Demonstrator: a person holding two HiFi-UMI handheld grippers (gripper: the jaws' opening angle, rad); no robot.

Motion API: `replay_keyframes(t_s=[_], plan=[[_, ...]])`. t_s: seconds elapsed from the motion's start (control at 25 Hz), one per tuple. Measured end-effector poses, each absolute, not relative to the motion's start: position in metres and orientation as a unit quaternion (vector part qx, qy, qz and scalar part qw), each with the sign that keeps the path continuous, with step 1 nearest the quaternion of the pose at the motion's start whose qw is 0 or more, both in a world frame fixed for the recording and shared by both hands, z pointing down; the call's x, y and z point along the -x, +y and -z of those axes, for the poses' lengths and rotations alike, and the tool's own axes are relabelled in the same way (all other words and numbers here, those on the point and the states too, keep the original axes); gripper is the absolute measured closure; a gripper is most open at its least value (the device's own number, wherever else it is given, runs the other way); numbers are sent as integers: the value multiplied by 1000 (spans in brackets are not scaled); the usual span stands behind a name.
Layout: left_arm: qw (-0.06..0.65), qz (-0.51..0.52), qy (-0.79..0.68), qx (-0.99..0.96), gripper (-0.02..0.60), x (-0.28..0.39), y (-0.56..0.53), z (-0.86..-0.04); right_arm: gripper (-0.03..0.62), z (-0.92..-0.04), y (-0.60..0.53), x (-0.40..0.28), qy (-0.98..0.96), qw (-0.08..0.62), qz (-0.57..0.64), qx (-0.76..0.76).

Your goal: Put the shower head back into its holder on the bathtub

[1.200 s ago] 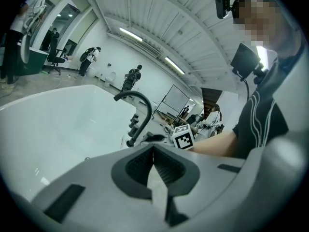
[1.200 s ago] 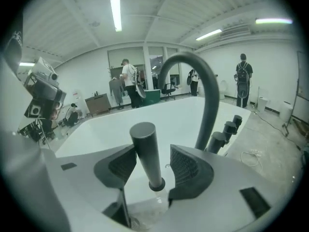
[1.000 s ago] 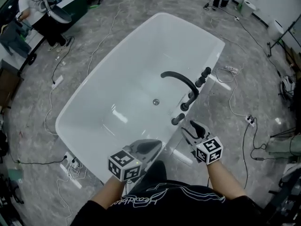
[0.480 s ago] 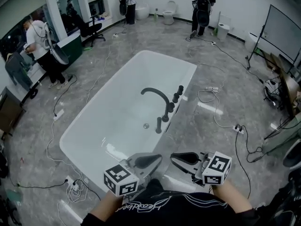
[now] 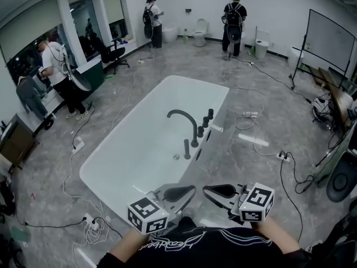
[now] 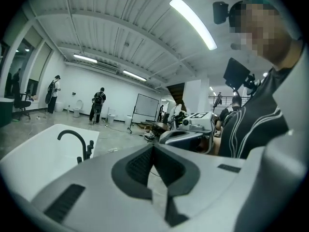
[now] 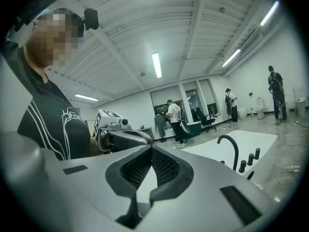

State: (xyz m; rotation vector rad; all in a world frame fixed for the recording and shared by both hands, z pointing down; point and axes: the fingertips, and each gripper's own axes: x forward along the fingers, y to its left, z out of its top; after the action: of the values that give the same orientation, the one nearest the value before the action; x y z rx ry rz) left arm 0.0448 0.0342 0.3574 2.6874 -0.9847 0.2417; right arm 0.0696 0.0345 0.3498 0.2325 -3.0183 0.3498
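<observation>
The white bathtub (image 5: 139,149) lies in the middle of the head view. On its right rim stand a black arched faucet (image 5: 184,119), a row of black knobs (image 5: 206,120) and, nearest me, the black shower head (image 5: 187,148), upright in its holder. Both grippers hang close to my chest, well short of the tub, tips facing each other. My left gripper (image 5: 192,189) is shut and empty, and so is my right gripper (image 5: 204,189). The left gripper view shows its pads (image 6: 145,164) pressed together, the faucet (image 6: 73,140) far off. In the right gripper view the pads (image 7: 161,166) meet too.
Cables and power strips (image 5: 89,223) trail over the grey floor around the tub. Several people (image 5: 231,15) stand at the far wall and at the left. A whiteboard (image 5: 329,38) and stands fill the right side. An office chair (image 5: 113,52) sits at the back left.
The right gripper, open beside the shower head a second ago, has shut and drawn back. Both grippers rose toward my chest, and the head view lifted to take in the room.
</observation>
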Motion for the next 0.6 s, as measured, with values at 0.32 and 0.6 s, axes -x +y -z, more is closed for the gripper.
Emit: replay_keyframes(t_s=[0.32, 0.6], plan=[[132, -99, -343, -925, 577, -61, 56, -358, 580, -349, 52, -86, -988, 38, -126, -85], [130, -109, -342, -924, 577, -71, 64, -364, 580, -355, 61, -93, -987, 35, -132, -82]])
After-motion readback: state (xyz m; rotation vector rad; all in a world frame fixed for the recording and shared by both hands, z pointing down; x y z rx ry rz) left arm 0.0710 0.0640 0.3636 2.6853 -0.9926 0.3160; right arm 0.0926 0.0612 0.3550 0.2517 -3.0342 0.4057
